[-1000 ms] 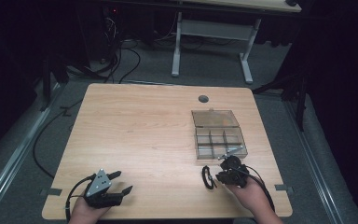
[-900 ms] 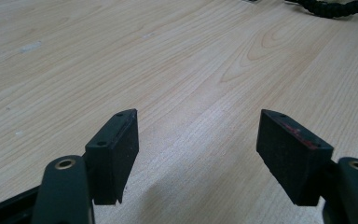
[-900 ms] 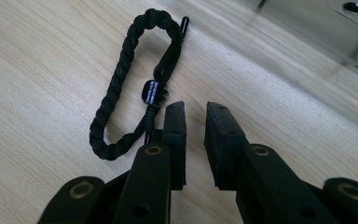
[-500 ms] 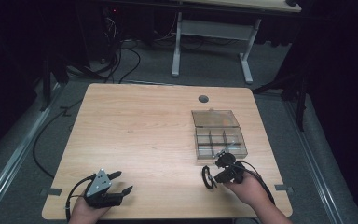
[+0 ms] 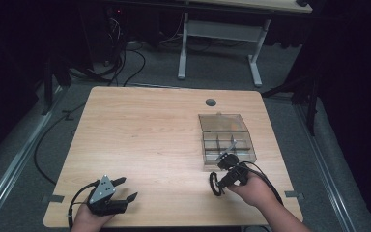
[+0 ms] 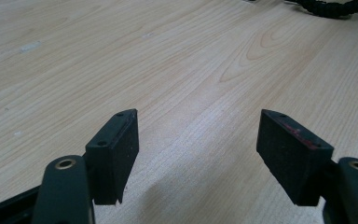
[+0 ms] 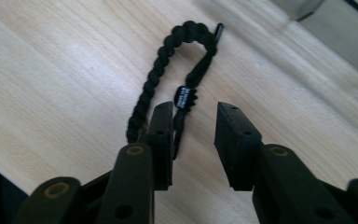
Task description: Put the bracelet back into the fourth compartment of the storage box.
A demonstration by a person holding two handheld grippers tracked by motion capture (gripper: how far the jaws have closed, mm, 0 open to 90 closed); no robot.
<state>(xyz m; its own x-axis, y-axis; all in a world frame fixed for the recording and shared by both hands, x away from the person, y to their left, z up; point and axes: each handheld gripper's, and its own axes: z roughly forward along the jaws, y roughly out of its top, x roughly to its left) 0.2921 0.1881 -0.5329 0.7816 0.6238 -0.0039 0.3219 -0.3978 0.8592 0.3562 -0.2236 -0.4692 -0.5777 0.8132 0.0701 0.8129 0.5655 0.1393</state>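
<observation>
A black braided cord loop [image 5: 214, 184] lies on the wooden table [image 5: 154, 140] near the front right. In the right gripper view the cord loop [image 7: 156, 70] stretches ahead on the wood. Its thin tail with a small tag runs down along the inner face of the left jaw. My right gripper [image 7: 196, 112] is open, low over the table, its jaws astride that tail. From above, the right gripper [image 5: 223, 176] sits just right of the loop. My left gripper [image 5: 118, 191] rests at the front left, wide open, and the left gripper [image 6: 198, 116] has only bare wood between its jaws.
A clear plastic compartment box [image 5: 229, 145] with its lid folded back stands just behind the right gripper, small parts in some cells. A round cable hole [image 5: 210, 102] is at the table's back. Desk legs and cables lie on the floor beyond.
My right hand and gripper have shifted a little left and forward, closer to the cord loop. The loop and the left gripper have stayed put.
</observation>
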